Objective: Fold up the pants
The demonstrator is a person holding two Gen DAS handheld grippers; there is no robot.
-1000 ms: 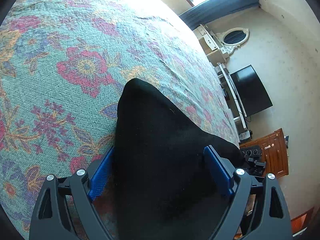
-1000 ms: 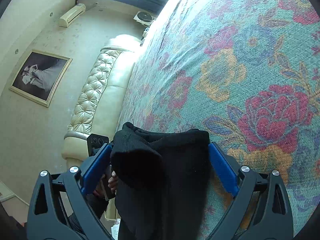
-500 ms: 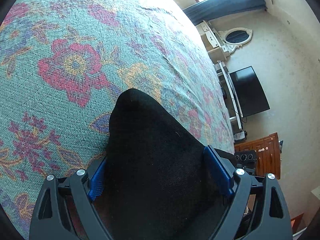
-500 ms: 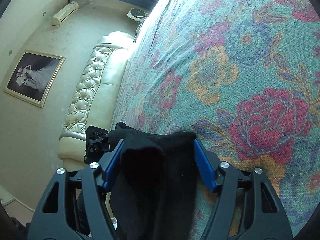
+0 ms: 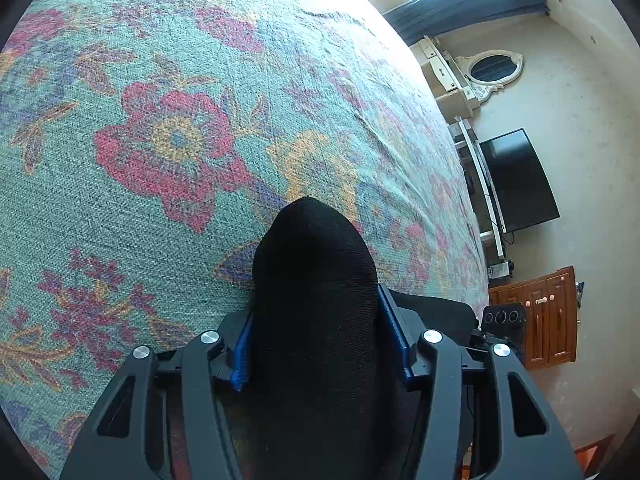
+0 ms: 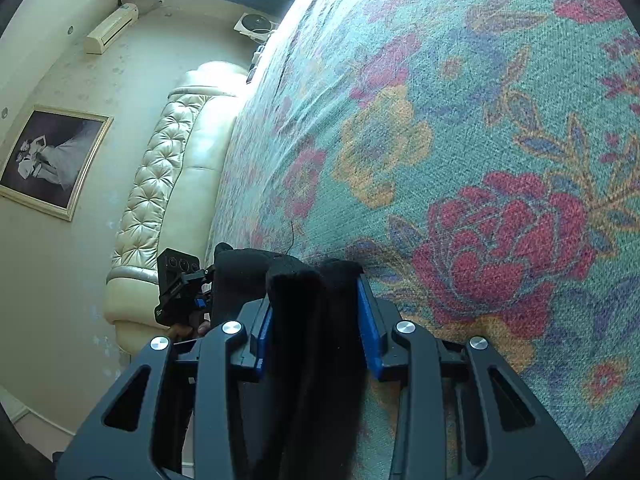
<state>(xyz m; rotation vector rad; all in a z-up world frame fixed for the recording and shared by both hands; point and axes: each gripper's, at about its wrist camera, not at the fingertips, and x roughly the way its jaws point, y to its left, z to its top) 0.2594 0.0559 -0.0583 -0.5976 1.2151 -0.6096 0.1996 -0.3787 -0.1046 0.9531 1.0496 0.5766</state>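
The black pants (image 5: pixel 316 280) are pinched between the blue pads of my left gripper (image 5: pixel 316 332), which is shut on a bunched end that sticks out past the fingertips over the floral bedspread (image 5: pixel 168 148). My right gripper (image 6: pixel 316 312) is shut on another folded bunch of the same black pants (image 6: pixel 312 320). Fabric hangs down behind both grippers and hides the rest of the garment. The left gripper also shows in the right wrist view (image 6: pixel 180 288), at the bed's edge, with black cloth stretched between the two.
The bed carries a teal bedspread with red and orange flowers (image 6: pixel 480 160). A cream tufted headboard (image 6: pixel 160 184) and framed picture (image 6: pixel 52 160) are at one side. A TV (image 5: pixel 516 180) and wooden cabinet (image 5: pixel 536 316) stand at the other side.
Both grippers have closed from open onto the black pants. The fabric between the jaws is now bunched narrow, and both have shifted a little forward over the bedspread.
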